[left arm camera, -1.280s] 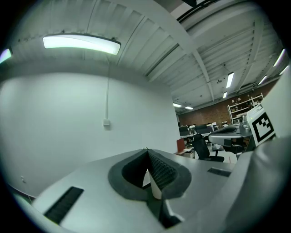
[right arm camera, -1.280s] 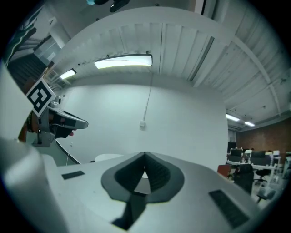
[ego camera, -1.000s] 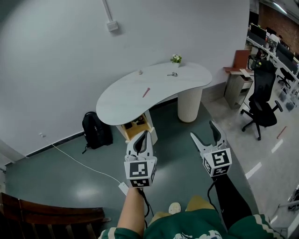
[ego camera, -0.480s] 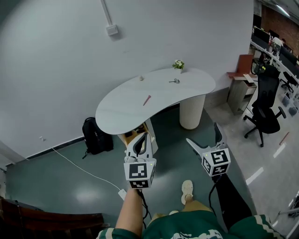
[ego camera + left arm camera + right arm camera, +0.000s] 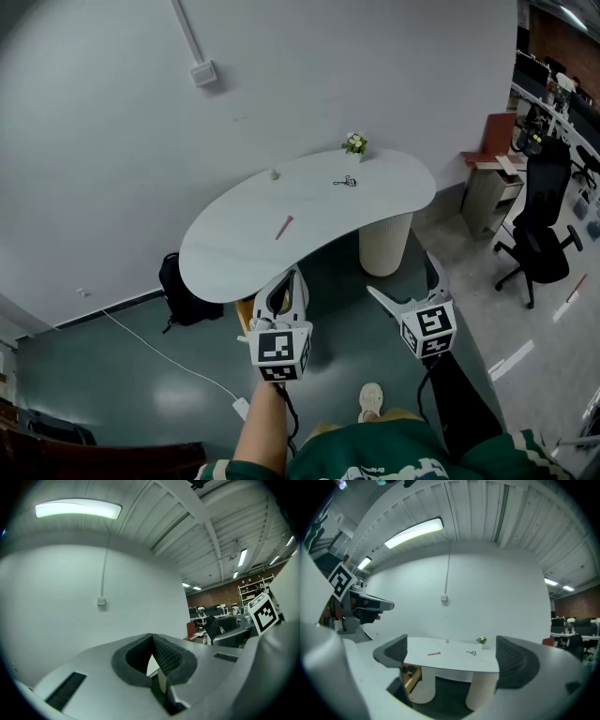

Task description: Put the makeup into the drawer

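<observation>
Between the jaws, the table point(image 5: 456, 658) is white, with a pink stick point(image 5: 433, 653) on it. Under it, by the left jaw, the drawer point(image 5: 411, 677) is tan wood and the floor point(image 5: 446, 706) dark green. Beyond, the wall point(image 5: 487, 597) is white.

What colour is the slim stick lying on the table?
The stick is pinkish red, clearest in the head view.

Advanced on the table point(image 5: 309, 211): near edge now just past the tips of the left gripper point(image 5: 292, 277), formerly well ahead of them. Opened wider at the right gripper point(image 5: 401, 274), jaws just spread further apart, nothing between them. Open drawer point(image 5: 245, 312) now mostly hidden beside the left gripper. Backpack point(image 5: 178, 291) drawn almost level with the left gripper's tips, off to their left.
</observation>
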Motion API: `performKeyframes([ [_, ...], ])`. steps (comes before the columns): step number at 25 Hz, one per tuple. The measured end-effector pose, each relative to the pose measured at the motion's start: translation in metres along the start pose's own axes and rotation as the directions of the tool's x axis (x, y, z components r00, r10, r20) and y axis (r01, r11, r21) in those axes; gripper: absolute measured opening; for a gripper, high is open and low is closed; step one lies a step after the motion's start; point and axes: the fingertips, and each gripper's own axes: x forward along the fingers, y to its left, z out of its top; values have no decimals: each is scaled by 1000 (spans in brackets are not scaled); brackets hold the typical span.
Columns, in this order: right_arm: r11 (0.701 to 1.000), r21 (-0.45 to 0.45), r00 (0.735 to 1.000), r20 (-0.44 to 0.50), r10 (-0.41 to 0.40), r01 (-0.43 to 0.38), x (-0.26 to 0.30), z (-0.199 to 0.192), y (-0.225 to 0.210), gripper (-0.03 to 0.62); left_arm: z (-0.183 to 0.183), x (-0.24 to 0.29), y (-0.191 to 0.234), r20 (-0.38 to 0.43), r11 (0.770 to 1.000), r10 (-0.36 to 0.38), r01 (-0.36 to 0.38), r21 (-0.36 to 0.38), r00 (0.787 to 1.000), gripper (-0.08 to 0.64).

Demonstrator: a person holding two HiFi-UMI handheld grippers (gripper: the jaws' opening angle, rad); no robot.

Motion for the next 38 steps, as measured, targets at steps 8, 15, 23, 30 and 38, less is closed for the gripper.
performKeyframes([
  [8, 996, -9, 996, 15, 85, -85, 68, -1, -47, 597, 4, 88, -1, 11, 999, 33, -33, 0, 999, 0],
  [15, 993, 6, 993, 28, 119, -119, 107, 0, -73, 597, 5, 141, 1, 11, 1000, 17, -17, 4, 1000, 0],
  [23, 992, 31, 992, 27, 122, -123, 188, -9, -109, 597, -5, 235, 31, 16, 1000, -6, 6, 14, 1000, 0],
  [30, 989, 17, 989, -11, 145, -145, 284, -5, -134, 597, -3, 339, 73, 21, 998, -44, 43, 38, 999, 0],
  [38, 985, 6, 982, -70, 175, -175, 371, -13, -147, 597, -10, 422, 115, 27, 997, -70, 70, 20, 997, 0],
])
